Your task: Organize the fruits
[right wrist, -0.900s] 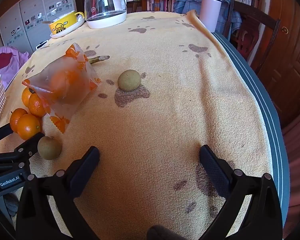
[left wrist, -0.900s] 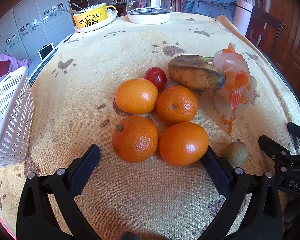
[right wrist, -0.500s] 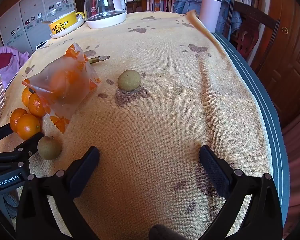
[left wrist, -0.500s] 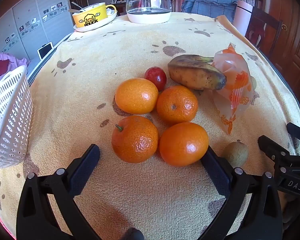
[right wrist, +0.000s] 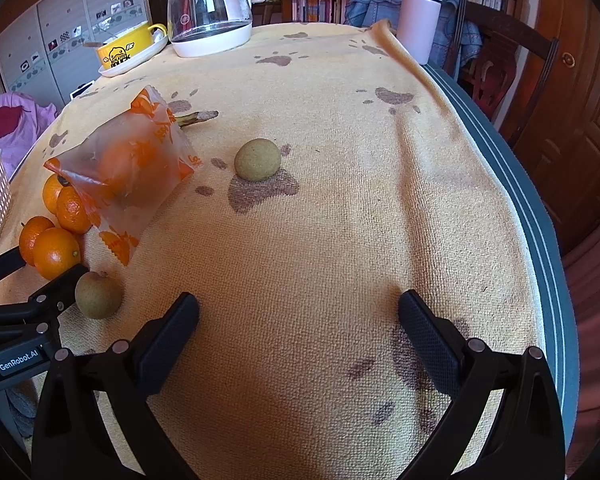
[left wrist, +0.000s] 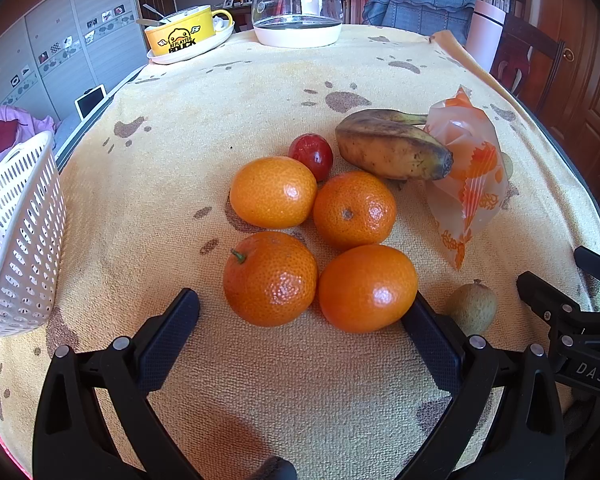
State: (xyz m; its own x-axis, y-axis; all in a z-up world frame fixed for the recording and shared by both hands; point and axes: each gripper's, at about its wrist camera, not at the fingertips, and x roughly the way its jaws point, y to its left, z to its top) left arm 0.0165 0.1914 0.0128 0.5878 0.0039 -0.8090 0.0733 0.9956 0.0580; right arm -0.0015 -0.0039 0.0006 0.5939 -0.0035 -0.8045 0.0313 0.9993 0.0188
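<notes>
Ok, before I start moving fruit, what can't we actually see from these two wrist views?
- White perforated plastic basket: cut off by the left edge in both views; its inside is not visible.
- Translucent orange-printed plastic bag: contents are only a blurred orange shape.
- Brown-spotted yellow banana: in the right wrist view the bag hides all but its stem.
- Small red round fruit: absent from the right wrist view.
- Yellow duck-print bowl: contents are not discernible.

Table [right wrist: 540, 216], paw-print towel [left wrist: 260, 92] | on it: four oranges [left wrist: 271, 279], banana [left wrist: 392, 148], basket [left wrist: 20, 236], kettle [left wrist: 298, 4]
</notes>
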